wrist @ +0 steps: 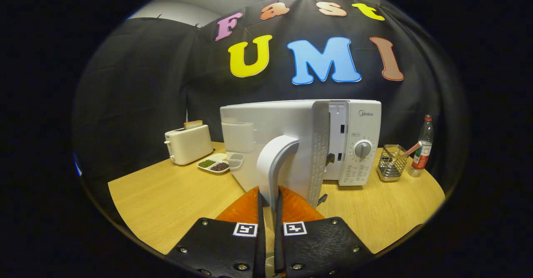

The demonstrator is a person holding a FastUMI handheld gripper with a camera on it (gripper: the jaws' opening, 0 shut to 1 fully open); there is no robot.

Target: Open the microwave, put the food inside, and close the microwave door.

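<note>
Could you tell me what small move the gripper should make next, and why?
Probably keep pulling the handle back a little. The gripper is shut on the handle, and the door already stands swung out from the microwave, but it blocks the opening, so more swing seems needed before food goes in.

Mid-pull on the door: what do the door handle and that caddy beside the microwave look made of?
Door handle, pinched between the gripper fingers: looks like smooth moulded plastic, light matte finish with soft rounded edges. Caddy, right of the microwave: probably metal wire, since thin bright rods form an open, shiny grid.
</note>
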